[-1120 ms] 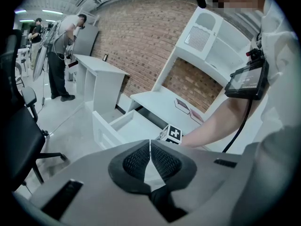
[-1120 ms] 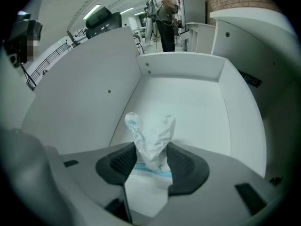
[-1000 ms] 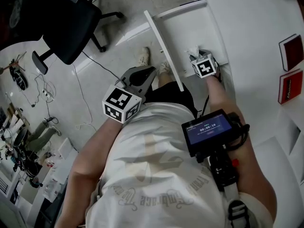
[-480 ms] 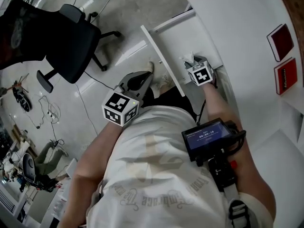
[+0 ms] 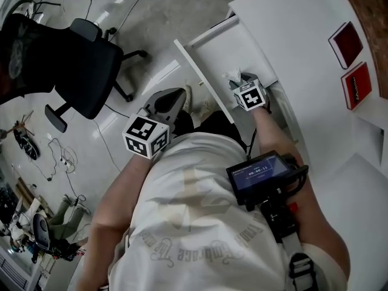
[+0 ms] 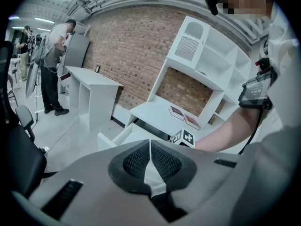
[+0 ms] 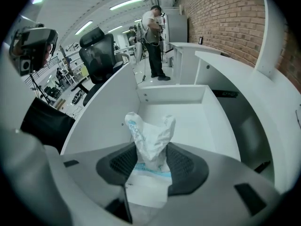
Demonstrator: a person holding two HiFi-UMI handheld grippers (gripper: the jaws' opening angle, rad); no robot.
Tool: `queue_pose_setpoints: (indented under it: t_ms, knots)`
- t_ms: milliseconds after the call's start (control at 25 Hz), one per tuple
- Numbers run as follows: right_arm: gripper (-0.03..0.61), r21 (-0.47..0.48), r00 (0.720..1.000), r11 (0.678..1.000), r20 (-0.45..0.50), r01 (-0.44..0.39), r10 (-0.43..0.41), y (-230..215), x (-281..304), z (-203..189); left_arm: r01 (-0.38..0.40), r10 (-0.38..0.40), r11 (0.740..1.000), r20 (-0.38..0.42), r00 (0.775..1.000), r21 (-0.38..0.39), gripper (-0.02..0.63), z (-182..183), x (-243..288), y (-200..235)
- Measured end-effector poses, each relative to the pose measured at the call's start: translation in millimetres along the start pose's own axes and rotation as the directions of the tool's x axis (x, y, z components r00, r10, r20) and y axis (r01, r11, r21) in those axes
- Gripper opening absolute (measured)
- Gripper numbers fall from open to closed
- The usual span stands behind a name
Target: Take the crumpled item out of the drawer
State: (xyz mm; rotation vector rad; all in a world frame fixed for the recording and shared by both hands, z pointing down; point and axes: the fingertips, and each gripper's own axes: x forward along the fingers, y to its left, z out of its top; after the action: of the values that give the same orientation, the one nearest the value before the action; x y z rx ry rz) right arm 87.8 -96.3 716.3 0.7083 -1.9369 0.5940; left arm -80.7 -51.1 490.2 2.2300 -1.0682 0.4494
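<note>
The white drawer stands pulled out from the desk, its inside bare and white. A crumpled white wrapper with blue print sticks up between the pads of my right gripper, which is shut on it above the drawer's near end. In the head view the wrapper shows just beyond the right gripper's marker cube. My left gripper is shut with nothing in it; it hangs by the person's left side, apart from the drawer front.
A black office chair stands on the floor to the left, with cables near it. Two red books lie on the white desk top. People stand far off by another white desk.
The head view has swung, so everything sits lower left in it. The right gripper keeps hold of the wrapper over the drawer. The left gripper has hardly moved.
</note>
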Motion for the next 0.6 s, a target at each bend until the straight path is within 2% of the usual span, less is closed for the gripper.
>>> queue_pose_setpoints:
  t_ms: [600]
  knots:
    - [0.206,0.088,0.996,0.994,0.062,0.065,-0.07,-1,-34,21,0.119,-0.119,0.991,0.001,0.993,0.061,0.028,16,12,-2]
